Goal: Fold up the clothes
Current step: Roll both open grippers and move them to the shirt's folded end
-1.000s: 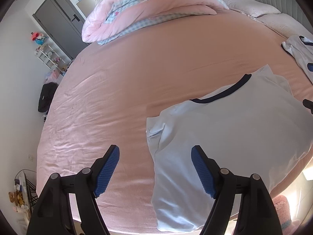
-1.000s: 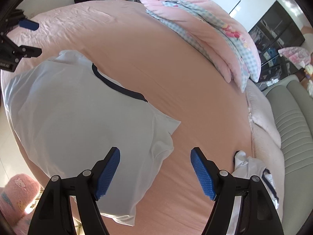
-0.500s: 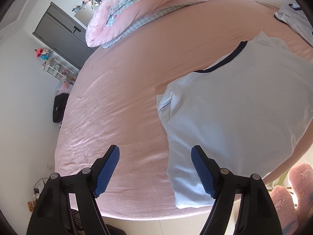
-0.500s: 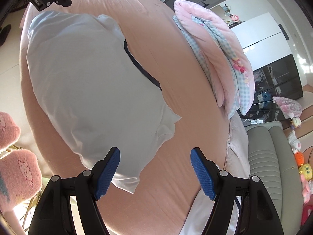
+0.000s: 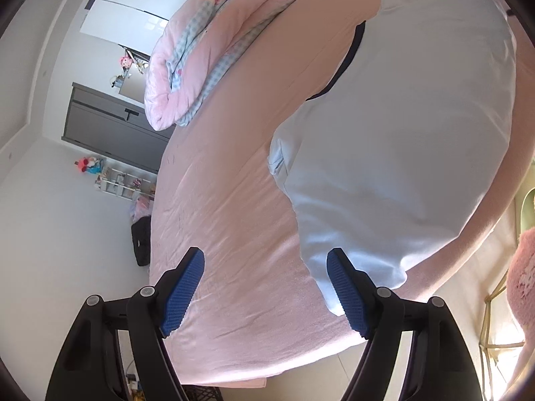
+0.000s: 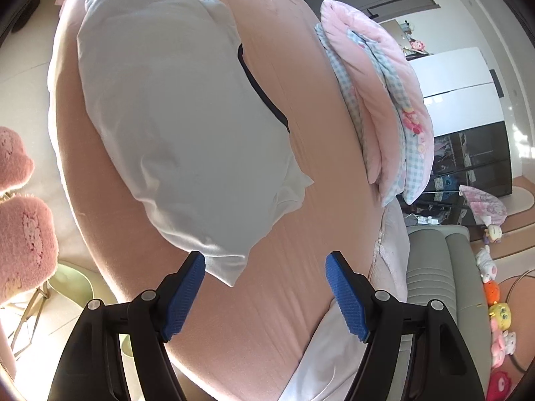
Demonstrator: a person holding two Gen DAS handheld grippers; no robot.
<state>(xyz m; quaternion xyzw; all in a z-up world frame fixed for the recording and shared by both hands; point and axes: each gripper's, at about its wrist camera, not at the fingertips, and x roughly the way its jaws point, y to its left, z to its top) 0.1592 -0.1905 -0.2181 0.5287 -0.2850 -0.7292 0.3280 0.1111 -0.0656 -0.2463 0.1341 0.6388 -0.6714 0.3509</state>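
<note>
1. Left gripper (image 5: 265, 289): fingers spread, nothing between them.
2. Right gripper (image 6: 265, 292): fingers spread, empty.
3. Shirt (image 5: 411, 153) lies flat on the bed (image 5: 227, 220), near its edge.

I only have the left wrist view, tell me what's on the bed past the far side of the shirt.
Observer: A second pale garment lies on the sheet below the right gripper, apart from the shirt.
Operator: Is the right gripper holding anything?
Observer: No. Its jaws are open, with the shirt's bottom corner just ahead of them.
Operator: What's beyond that edge of the bed?
Observer: A grey sofa with plush toys on the floor beside it.
</note>
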